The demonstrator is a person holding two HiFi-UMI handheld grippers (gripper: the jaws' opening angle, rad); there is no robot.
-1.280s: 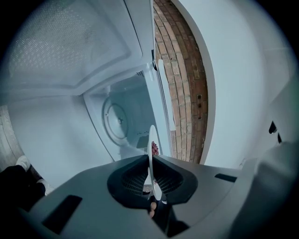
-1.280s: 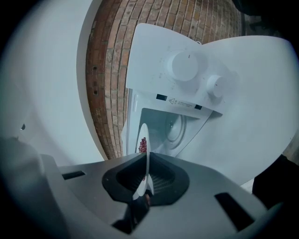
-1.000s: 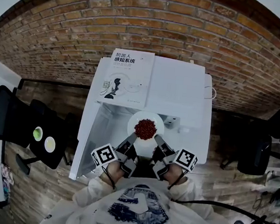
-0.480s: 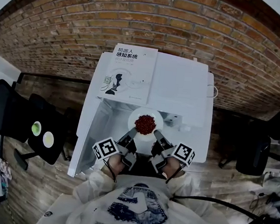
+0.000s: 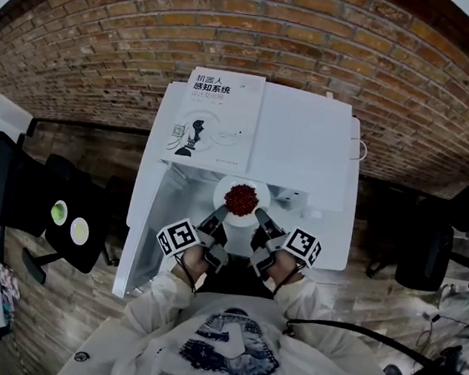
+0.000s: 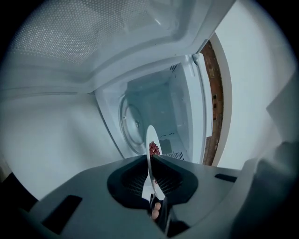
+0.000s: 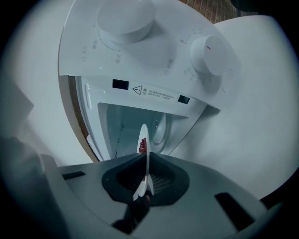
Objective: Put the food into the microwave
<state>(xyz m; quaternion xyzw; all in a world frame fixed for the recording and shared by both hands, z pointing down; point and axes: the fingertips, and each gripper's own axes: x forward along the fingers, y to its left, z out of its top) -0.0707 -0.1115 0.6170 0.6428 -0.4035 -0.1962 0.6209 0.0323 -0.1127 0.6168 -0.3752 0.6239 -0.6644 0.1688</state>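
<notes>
Plate [image 5: 221, 201] nearer microwave [image 5: 306, 149], far rim hidden

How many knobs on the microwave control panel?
2. First knob top centre in the right gripper view; second knob to its right, red-marked. Panel edge is cropped, more could hide.
</notes>
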